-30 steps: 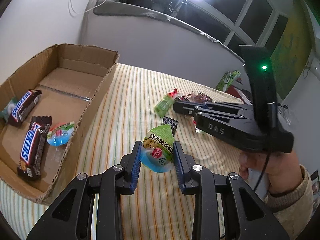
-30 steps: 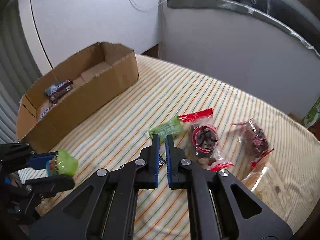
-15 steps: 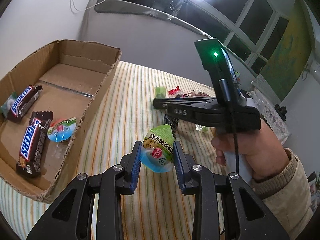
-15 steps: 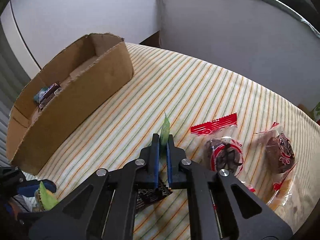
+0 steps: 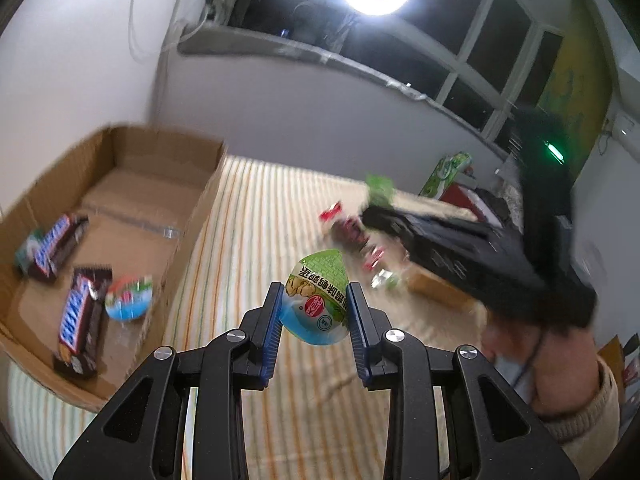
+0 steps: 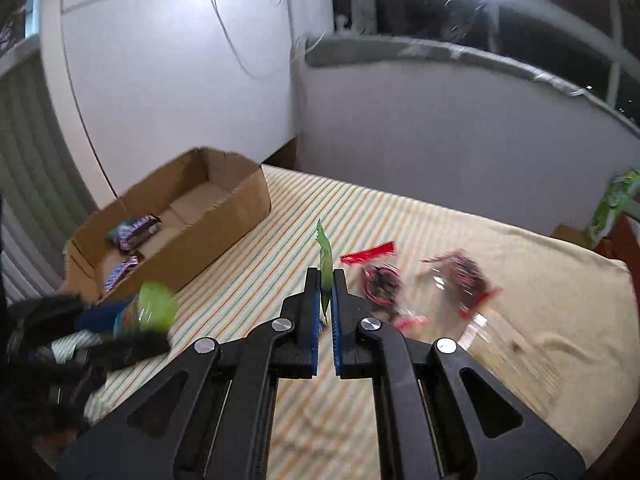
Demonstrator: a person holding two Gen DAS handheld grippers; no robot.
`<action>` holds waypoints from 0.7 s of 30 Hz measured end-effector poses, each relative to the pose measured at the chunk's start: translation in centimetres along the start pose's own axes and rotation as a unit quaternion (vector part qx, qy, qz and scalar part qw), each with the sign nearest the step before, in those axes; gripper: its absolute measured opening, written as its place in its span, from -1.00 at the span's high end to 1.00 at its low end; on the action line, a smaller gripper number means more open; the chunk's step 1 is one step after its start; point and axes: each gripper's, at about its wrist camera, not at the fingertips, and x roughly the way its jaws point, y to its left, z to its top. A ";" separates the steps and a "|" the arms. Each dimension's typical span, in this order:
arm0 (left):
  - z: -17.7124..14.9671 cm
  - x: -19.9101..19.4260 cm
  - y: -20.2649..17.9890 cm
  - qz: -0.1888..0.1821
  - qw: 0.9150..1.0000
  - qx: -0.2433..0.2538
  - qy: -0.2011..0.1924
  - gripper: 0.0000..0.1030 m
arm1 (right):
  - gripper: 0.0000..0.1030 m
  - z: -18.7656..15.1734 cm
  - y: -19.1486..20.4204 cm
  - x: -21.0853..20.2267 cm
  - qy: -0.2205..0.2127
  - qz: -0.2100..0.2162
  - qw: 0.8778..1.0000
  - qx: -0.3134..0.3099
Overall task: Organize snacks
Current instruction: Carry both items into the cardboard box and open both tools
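Note:
My left gripper (image 5: 315, 300) is shut on a green and blue jelly cup (image 5: 316, 298) and holds it above the striped cloth, right of the cardboard box (image 5: 120, 184). The box holds two Snickers bars (image 5: 78, 324) and another jelly cup (image 5: 129, 298). My right gripper (image 6: 327, 284) is shut on a thin green sachet (image 6: 325, 256), held edge-on above the cloth. In the left wrist view the right gripper (image 5: 370, 210) is blurred, with the green sachet (image 5: 380, 188) at its tip. The left gripper (image 6: 136, 312) shows blurred in the right wrist view.
Two clear bags of dark snacks with red print (image 6: 380, 284) (image 6: 464, 276) lie on the striped cloth (image 6: 400, 216) right of my right gripper. A green packet (image 6: 612, 204) stands at the far right edge. The box (image 6: 224, 216) sits at the left.
My right gripper has lifted the green sachet off the cloth and risen. My left gripper has also risen with the jelly cup. Both views are motion-blurred.

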 end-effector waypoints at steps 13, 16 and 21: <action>-2.0 -2.5 -4.0 -0.011 0.999 0.044 -0.016 0.44 | 0.91 -7.8 -1.2 -6.9 -0.020 -0.052 0.996 0.073; -1.2 -3.3 -3.9 -0.011 0.998 0.049 -0.029 0.44 | 0.91 -6.5 -0.5 -8.4 -0.045 -0.058 0.995 0.066; 1.7 -7.1 -3.3 0.007 0.994 0.067 -0.089 0.44 | 0.91 -2.1 1.9 -12.8 -0.108 -0.072 0.991 0.034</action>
